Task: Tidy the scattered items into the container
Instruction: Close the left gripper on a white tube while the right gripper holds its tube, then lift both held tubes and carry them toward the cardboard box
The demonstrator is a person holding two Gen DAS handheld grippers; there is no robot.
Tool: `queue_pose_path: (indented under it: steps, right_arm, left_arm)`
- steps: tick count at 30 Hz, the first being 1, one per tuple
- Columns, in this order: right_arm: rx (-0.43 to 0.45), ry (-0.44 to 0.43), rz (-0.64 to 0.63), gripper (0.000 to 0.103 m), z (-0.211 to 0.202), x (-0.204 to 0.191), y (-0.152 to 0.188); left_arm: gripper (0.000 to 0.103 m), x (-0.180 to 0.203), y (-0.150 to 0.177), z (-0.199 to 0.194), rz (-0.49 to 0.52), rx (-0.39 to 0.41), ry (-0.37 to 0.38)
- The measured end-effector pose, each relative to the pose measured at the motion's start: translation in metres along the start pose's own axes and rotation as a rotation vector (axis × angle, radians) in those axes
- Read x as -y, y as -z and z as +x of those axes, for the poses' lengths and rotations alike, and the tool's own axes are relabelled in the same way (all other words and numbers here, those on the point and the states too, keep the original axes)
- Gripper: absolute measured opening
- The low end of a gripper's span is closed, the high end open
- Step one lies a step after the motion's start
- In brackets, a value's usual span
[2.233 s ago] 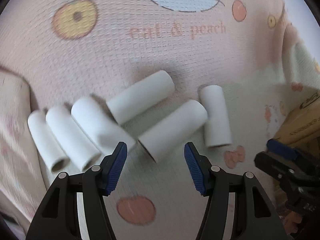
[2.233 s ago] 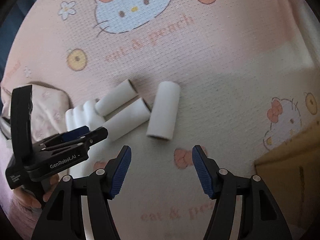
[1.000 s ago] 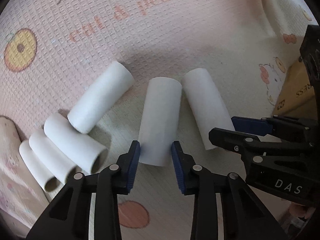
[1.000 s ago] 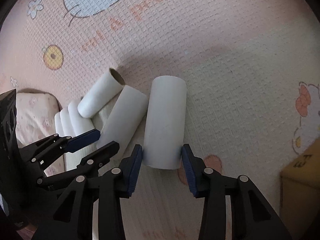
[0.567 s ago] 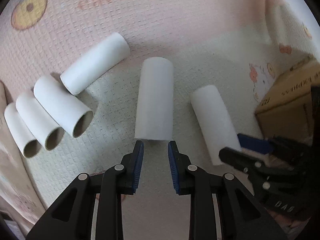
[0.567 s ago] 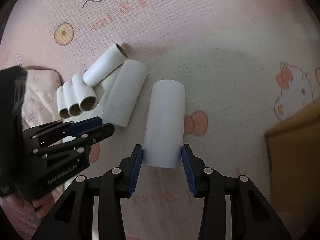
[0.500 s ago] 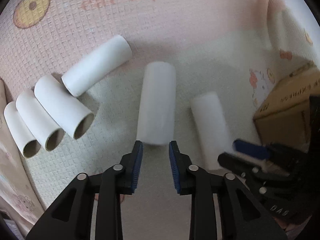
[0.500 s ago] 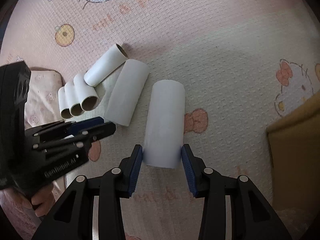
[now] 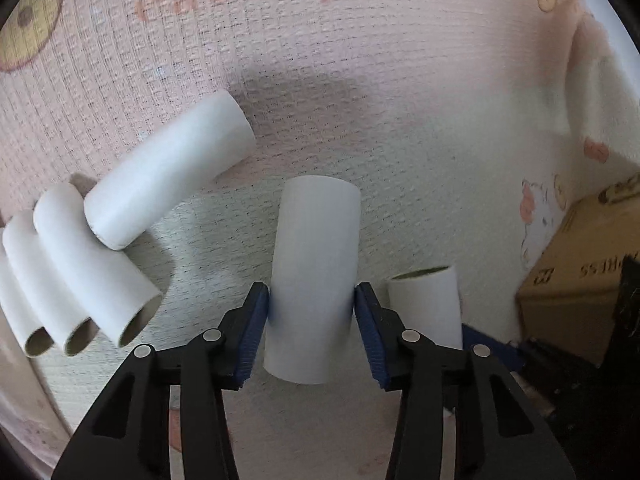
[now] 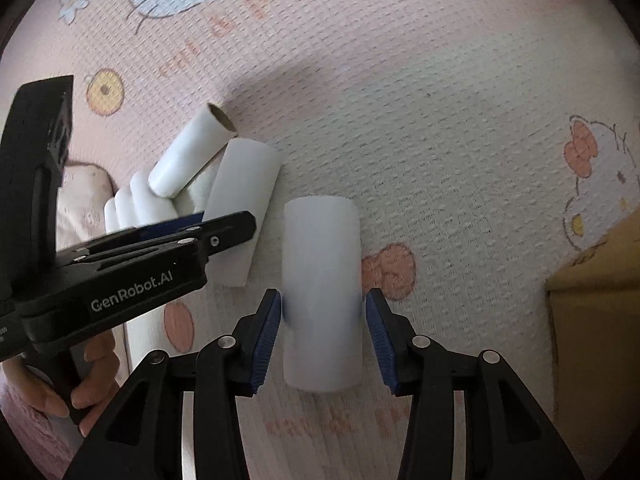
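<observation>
Cardboard tubes are clamped in both claws: the left claw (image 9: 312, 330) is closed on one white tube (image 9: 314, 276), its blue pads pressed to the tube's sides near the lower end, and the right claw (image 10: 324, 334) is closed likewise on a second tube (image 10: 322, 288). Whether either tube is clear of the patterned mat (image 10: 440, 100) cannot be told. Four more tubes are left on the mat at the left, three side by side (image 9: 60, 280) and one lying across their far ends (image 9: 168, 172). The container, a brown cardboard box (image 9: 584, 272), is seen at the right edge of both views, near the right claw and farther from the left. Crushing is judged the main risk, since the hollow tubes are thin-walled and gripped across their width. A slip is also thought possible, because each tube is held near one end and could pivot between the pads on the way to the box. A collision between the two claws is also a concern, as they are close together.
</observation>
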State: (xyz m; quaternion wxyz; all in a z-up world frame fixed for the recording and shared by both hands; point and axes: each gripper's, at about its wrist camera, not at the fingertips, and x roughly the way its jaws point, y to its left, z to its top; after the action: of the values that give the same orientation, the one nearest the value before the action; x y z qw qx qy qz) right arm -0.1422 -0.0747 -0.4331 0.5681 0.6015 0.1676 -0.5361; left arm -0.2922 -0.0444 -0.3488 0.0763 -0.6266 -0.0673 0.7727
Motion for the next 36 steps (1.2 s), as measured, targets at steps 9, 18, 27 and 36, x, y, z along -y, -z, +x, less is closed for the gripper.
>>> queue_pose_path:
  steps: [9,18,27,36]
  right_arm:
    - [-0.011,0.029,-0.027,0.041,0.002,-0.005,0.004]
    - [-0.142,0.060,-0.091,0.041,-0.001,-0.010,0.031]
    - [-0.204,0.052,-0.124,0.041,-0.014,-0.008,0.085]
    - [-0.212,0.019,-0.031,0.041,-0.020,0.004,0.107]
  left_arm:
    - [0.048,-0.001,0.021,-0.006,0.041,-0.012,-0.012]
    - [0.048,-0.004,0.079,-0.020,0.075,-0.063,-0.022]
    - [0.048,-0.007,0.144,-0.041,0.084,-0.059,-0.036]
    - [0.048,-0.012,0.176,-0.046,-0.060,-0.074,0.016]
